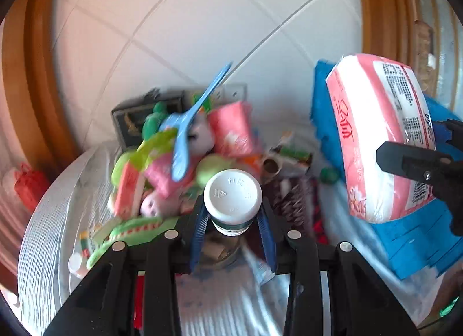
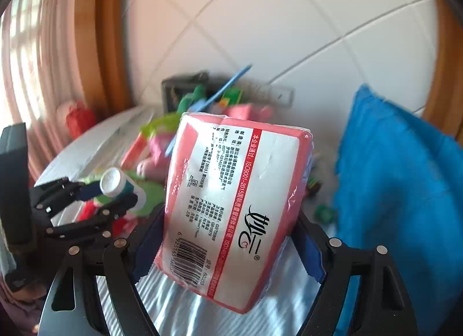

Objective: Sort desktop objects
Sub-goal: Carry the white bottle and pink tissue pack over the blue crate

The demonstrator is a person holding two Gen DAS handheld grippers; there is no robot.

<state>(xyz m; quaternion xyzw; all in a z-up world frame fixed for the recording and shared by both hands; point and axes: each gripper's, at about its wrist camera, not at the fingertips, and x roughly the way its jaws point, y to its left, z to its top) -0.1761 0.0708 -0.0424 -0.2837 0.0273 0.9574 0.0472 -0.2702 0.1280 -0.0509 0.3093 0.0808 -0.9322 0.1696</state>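
Left gripper (image 1: 233, 224) of mine pinched a small bottle (image 1: 232, 201) with a white cap just below that cap, blue pads (image 1: 199, 227) pressed to either side, the bottle held clear above the round white table (image 1: 43, 220). My right gripper (image 2: 228, 246) clamped a pink-and-white tissue pack (image 2: 231, 206) between its pads (image 2: 311, 252), barcode end nearest the camera, the pack tilted and lifted off the table. From the left wrist view the pack (image 1: 382, 136) hung to the right of the bottle, well apart from it. Behind both lay a blurred heap of bright things against the tiled wall (image 1: 202, 18): a blue comb (image 1: 199, 116) sticking up, a dark box (image 1: 141, 119), pink packets (image 1: 231, 129) and green toys (image 1: 153, 122). A blue cloth (image 2: 399, 191) stood at the right side of the table.
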